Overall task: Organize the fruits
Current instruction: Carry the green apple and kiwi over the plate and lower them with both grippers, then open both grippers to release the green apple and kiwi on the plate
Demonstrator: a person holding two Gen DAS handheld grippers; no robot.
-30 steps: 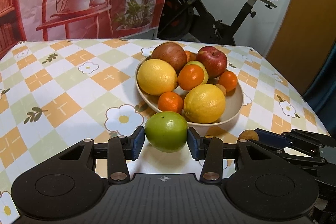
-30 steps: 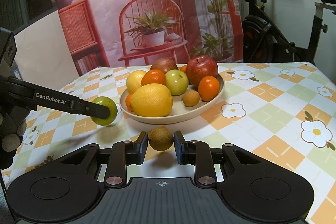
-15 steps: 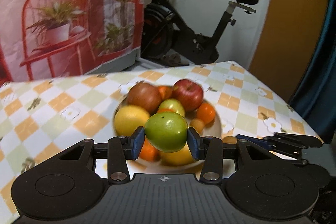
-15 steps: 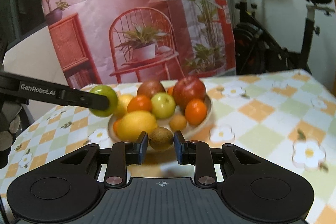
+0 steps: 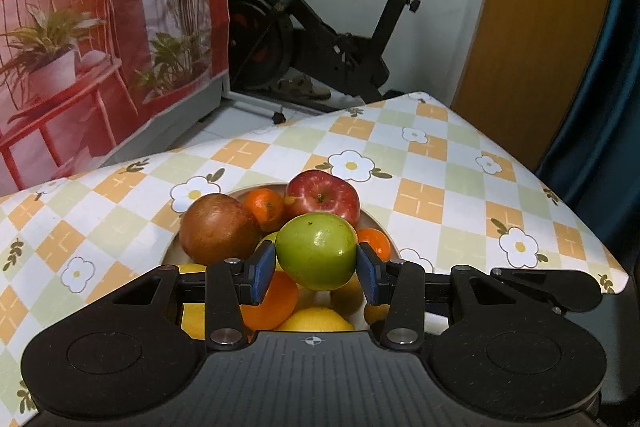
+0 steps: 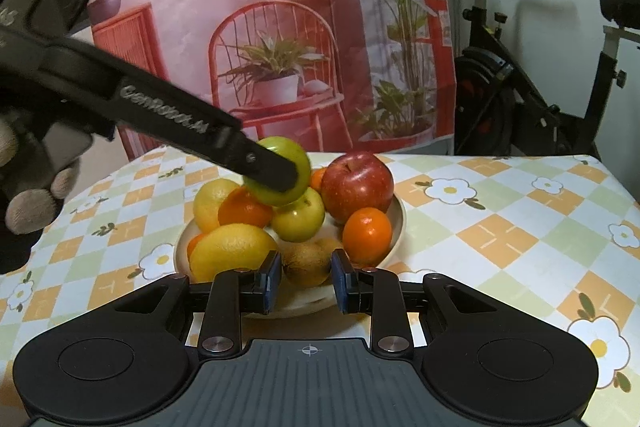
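While the left gripper (image 5: pixel 316 269) clamped a green apple (image 5: pixel 317 251) above the heaped bowl (image 6: pixel 398 215), the right gripper (image 6: pixel 306 277) pinched a kiwi (image 6: pixel 306 265) at its near rim. Step judged: placing. Next called for settling each into a stable gap.

Bowl (image 6: pixel 401 215) on table (image 6: pixel 500 227); fruit heaped in bowl; exercise bike (image 5: pixel 320 39) behind table

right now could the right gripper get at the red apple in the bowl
Probably not. The right gripper is shut on a kiwi, and the red apple sits at the bowl's far side behind the piled fruit.
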